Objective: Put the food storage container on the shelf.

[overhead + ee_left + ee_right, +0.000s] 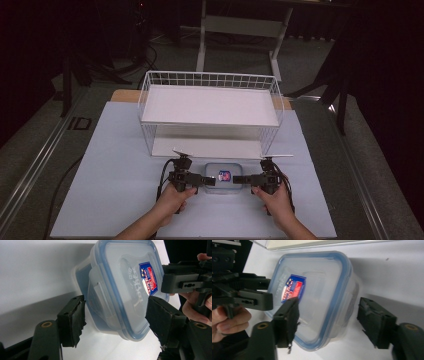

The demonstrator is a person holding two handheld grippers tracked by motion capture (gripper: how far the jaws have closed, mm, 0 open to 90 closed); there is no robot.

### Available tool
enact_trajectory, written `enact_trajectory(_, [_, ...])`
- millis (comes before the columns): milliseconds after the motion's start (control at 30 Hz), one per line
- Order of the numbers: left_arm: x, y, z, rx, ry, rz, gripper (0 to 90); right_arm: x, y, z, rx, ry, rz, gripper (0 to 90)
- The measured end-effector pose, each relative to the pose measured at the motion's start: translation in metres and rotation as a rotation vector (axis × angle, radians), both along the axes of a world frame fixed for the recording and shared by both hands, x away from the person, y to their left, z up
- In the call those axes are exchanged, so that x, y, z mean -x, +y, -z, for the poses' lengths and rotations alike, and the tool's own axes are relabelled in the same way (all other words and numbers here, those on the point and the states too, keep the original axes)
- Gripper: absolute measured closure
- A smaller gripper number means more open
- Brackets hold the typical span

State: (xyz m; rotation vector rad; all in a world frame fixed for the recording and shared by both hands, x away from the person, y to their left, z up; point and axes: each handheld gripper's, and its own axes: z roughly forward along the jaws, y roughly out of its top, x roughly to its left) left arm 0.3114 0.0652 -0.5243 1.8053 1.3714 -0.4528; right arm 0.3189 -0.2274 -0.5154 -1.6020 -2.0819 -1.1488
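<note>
We record two hands at the near edge of the table (100, 200), each holding a black two-jaw gripper. The left gripper (207, 181) and the right gripper (239, 179) point inward at each other, one at each end of a small plastic container (223, 181).

In the left gripper view, the jaws stand spread apart, straddling one end of the container (120, 290) above and below, with a visible gap on each side; their pads (75, 320) are black, rubbery and ragged at the edges. In the right gripper view, the jaws are likewise released, and the container (317, 297) lies between them unclamped.

The container is a rounded rectangle of translucent plastic with a blue rim on its lid and a locking flap on the side. We cannot make out any contents. A red, white and blue label (148, 277) sits on the lid beside embossed lettering we cannot read with confidence.

The container rests on the pale, smooth table covering, just in front of a white wire shelf rack (210, 105) with two flat white tiers, both bare.
</note>
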Motion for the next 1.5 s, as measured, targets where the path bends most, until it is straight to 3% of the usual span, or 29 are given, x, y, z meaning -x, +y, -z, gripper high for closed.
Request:
enact_trajectory(100, [0.003,-0.002,-0.002,-0.016,-0.013,-0.009,37.9,0.005,0.001,-0.001,0.002,-0.013,0.003,37.9])
enact_trajectory(200, [0.008,-0.004,-0.005,-0.033,-0.038,0.001,38.5,0.008,0.000,0.001,-0.016,0.002,0.012,38.8])
enact_trajectory(333, [0.014,-0.003,-0.010,-0.045,-0.025,-0.008,44.6,0.014,0.001,0.000,-0.029,0.019,0.015,40.8])
enact_trajectory(467, [0.021,-0.007,-0.013,-0.076,-0.052,-0.010,45.7,0.018,0.002,-0.004,-0.018,0.014,0.025,42.0])
enact_trajectory(633, [0.026,-0.007,-0.016,-0.087,-0.030,-0.030,45.9,0.020,0.003,-0.006,-0.022,0.027,0.043,42.7])
enact_trajectory(733, [0.027,-0.006,-0.023,-0.090,-0.053,-0.037,45.9,0.019,0.004,-0.011,-0.019,0.009,0.040,42.8])
enact_trajectory(900, [0.021,0.003,-0.047,-0.079,-0.123,-0.075,46.6,0.013,0.009,-0.031,-0.044,-0.062,0.050,42.9])
enact_trajectory(1167, [0.003,0.018,-0.069,-0.068,-0.173,-0.110,47.3,-0.002,0.023,-0.051,-0.071,-0.112,0.062,43.3])
enact_trajectory(1300, [-0.002,0.021,-0.067,-0.063,-0.180,-0.123,47.2,-0.008,0.029,-0.054,-0.067,-0.129,0.071,43.2])
enact_trajectory(1400, [-0.009,0.025,-0.060,-0.065,-0.213,-0.140,47.1,-0.017,0.035,-0.049,-0.060,-0.148,0.083,43.0])
enact_trajectory(1500, [-0.015,0.028,-0.052,-0.062,-0.218,-0.141,47.1,-0.023,0.039,-0.046,-0.048,-0.151,0.089,42.7])
